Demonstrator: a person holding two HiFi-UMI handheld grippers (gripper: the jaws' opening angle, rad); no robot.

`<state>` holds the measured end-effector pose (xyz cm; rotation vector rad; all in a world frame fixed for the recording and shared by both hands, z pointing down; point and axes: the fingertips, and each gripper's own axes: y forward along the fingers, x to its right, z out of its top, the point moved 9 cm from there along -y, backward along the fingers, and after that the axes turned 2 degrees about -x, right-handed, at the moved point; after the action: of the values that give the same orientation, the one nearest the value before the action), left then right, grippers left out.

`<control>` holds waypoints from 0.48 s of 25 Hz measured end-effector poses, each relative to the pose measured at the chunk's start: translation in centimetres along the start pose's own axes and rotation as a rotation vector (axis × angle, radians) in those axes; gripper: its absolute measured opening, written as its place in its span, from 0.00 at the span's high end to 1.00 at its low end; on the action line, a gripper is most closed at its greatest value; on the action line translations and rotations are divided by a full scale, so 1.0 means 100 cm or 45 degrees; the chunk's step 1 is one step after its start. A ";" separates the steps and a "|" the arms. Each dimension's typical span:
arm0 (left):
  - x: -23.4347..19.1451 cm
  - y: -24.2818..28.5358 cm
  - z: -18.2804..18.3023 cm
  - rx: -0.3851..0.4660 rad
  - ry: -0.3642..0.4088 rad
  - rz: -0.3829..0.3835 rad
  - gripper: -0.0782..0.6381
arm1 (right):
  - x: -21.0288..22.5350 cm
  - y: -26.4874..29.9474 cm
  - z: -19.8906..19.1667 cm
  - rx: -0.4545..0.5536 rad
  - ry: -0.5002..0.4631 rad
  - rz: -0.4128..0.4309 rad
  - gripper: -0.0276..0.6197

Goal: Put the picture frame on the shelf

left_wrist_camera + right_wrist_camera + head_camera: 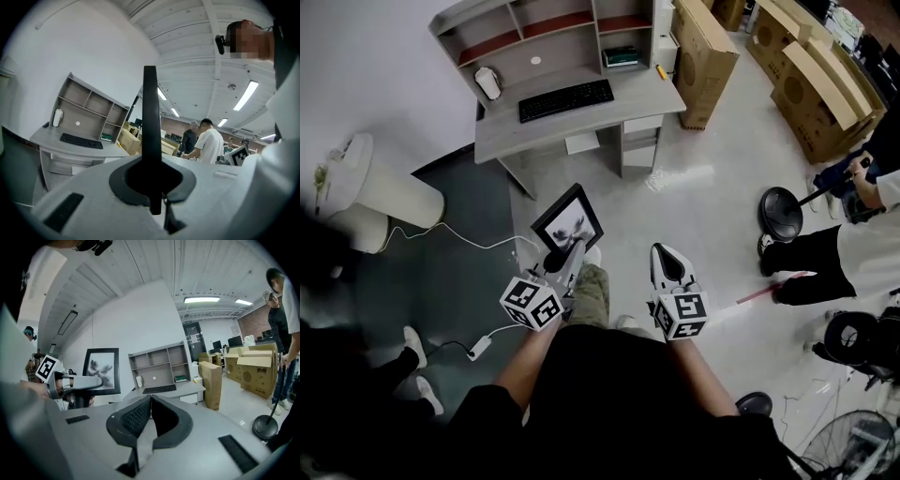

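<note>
The picture frame (568,223) is black, with a grey flower print, and my left gripper (570,251) is shut on its lower edge, holding it upright above the floor. In the left gripper view the frame (150,131) stands edge-on between the jaws. The right gripper view shows the frame's front (102,371). My right gripper (662,253) is shut on nothing, level with the left one and to its right; its pads (140,416) meet. Ahead stands the grey desk with its shelf unit (546,28), several open compartments (157,363).
On the desk (581,117) lie a black keyboard (565,100) and a white jug-like object (487,82). Cardboard boxes (705,56) stand to the right. A white bin (380,192) and a cable with a power strip (478,349) are on the left. People stand at right (848,248).
</note>
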<state>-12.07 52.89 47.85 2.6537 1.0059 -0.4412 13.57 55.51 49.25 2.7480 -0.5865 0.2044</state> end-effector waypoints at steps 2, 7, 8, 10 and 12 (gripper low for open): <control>-0.011 0.013 0.002 -0.014 0.006 -0.023 0.86 | 0.005 0.013 0.004 -0.013 -0.015 -0.019 0.94; -0.053 0.054 0.012 -0.026 -0.010 -0.037 0.86 | 0.027 0.060 0.021 -0.034 -0.046 -0.071 0.94; -0.063 0.064 0.015 -0.025 -0.016 -0.035 0.86 | 0.033 0.073 0.026 -0.034 -0.052 -0.085 0.94; -0.084 0.082 0.025 -0.017 -0.018 -0.035 0.86 | 0.047 0.099 0.039 -0.030 -0.070 -0.113 0.94; -0.107 0.100 0.039 -0.012 -0.003 -0.033 0.86 | 0.060 0.129 0.056 -0.021 -0.078 -0.140 0.94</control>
<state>-13.63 37.94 49.64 2.6339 1.0403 -0.4436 14.05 40.21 48.86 2.7692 -0.4484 0.0899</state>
